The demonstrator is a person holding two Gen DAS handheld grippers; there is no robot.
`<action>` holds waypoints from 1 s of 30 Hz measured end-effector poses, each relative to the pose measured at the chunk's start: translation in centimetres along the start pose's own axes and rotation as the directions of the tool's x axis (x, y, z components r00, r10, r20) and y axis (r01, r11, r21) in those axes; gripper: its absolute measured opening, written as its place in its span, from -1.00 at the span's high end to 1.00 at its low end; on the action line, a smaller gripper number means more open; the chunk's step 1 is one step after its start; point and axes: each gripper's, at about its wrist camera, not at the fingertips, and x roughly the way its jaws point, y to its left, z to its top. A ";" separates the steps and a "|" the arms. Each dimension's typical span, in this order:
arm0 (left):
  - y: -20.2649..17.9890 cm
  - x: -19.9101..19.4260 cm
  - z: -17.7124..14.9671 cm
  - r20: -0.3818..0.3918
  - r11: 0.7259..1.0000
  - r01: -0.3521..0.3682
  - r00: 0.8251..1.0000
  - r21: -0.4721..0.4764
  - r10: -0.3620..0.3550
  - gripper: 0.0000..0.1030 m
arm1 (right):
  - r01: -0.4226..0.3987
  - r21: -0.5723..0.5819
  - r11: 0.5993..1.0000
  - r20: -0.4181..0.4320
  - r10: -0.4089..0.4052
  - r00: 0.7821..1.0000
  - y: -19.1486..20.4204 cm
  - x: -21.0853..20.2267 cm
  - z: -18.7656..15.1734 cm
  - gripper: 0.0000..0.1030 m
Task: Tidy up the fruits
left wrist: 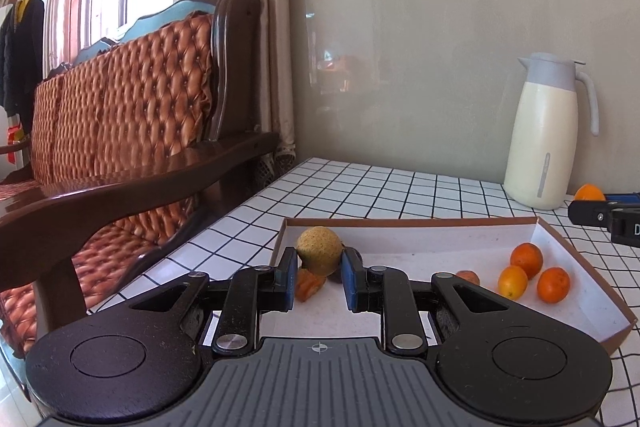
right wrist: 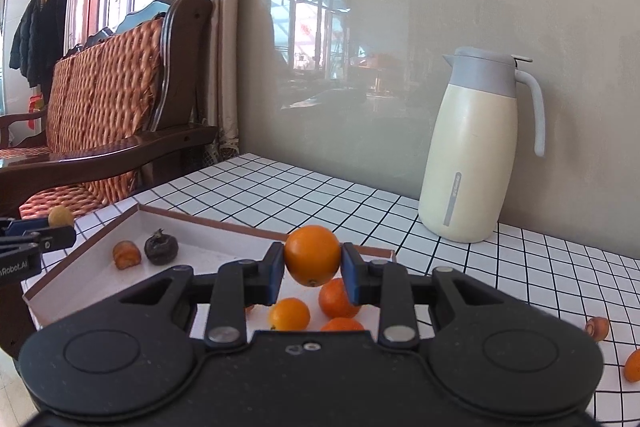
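The worktop (right wrist: 280, 195) has white tiles with dark lines. On it stand a cream jug (right wrist: 472, 155) and a shallow tray (left wrist: 576, 259); two small fruits (right wrist: 598, 328) lie loose.

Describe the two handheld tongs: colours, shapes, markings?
Left tongs: black linkage arms with silver rivets, blue pads, two round black discs, a grey ribbed plate with a crosshair mark. Right tongs: same black build, dark blue pads, plain black plate. White lettering on the left tongs' side reads partly "Robot.AI". No cables or sleeves show.
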 end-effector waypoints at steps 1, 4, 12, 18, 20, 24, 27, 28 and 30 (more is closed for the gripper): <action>-0.1 0.4 0.2 0.000 1.000 -0.001 1.000 0.001 0.001 0.54 | 0.002 0.002 1.000 -0.002 -0.002 1.000 -0.1 0.3 0.1 0.57; -0.2 1.5 0.6 -0.002 1.000 -0.004 1.000 -0.001 0.004 0.54 | 0.011 0.016 1.000 -0.006 -0.011 1.000 -0.8 1.1 0.0 0.57; -0.2 3.5 0.4 -0.033 1.000 -0.006 0.999 -0.002 0.006 0.54 | 0.019 0.032 0.999 -0.023 -0.018 1.000 -1.6 3.0 0.2 0.57; 0.1 5.1 0.7 -0.041 1.000 -0.014 0.999 -0.004 0.014 0.54 | 0.017 0.024 1.000 -0.048 -0.015 0.999 -1.8 4.9 0.1 0.57; 0.0 5.5 0.8 -0.046 1.000 -0.013 0.999 -0.002 0.012 0.54 | 0.017 0.026 1.000 -0.059 -0.016 0.998 -1.9 5.5 0.0 0.57; -0.2 6.3 0.8 -0.054 1.000 -0.011 0.998 0.004 0.012 0.54 | 0.015 0.028 0.999 -0.065 -0.013 0.998 -2.0 6.3 0.0 0.57; -0.4 6.7 0.9 -0.057 1.000 -0.013 0.998 0.008 0.014 0.54 | 0.009 0.032 0.999 -0.067 -0.007 0.998 -2.1 6.7 0.3 0.57; -0.5 6.8 1.0 -0.058 1.000 -0.013 0.998 0.009 0.014 0.54 | 0.007 0.033 0.999 -0.067 -0.004 0.998 -2.1 6.8 0.3 0.57; -0.5 6.9 1.0 -0.056 1.000 -0.012 0.998 0.007 0.012 0.54 | -0.009 0.018 1.000 -0.074 0.010 0.997 -2.0 7.1 0.5 0.53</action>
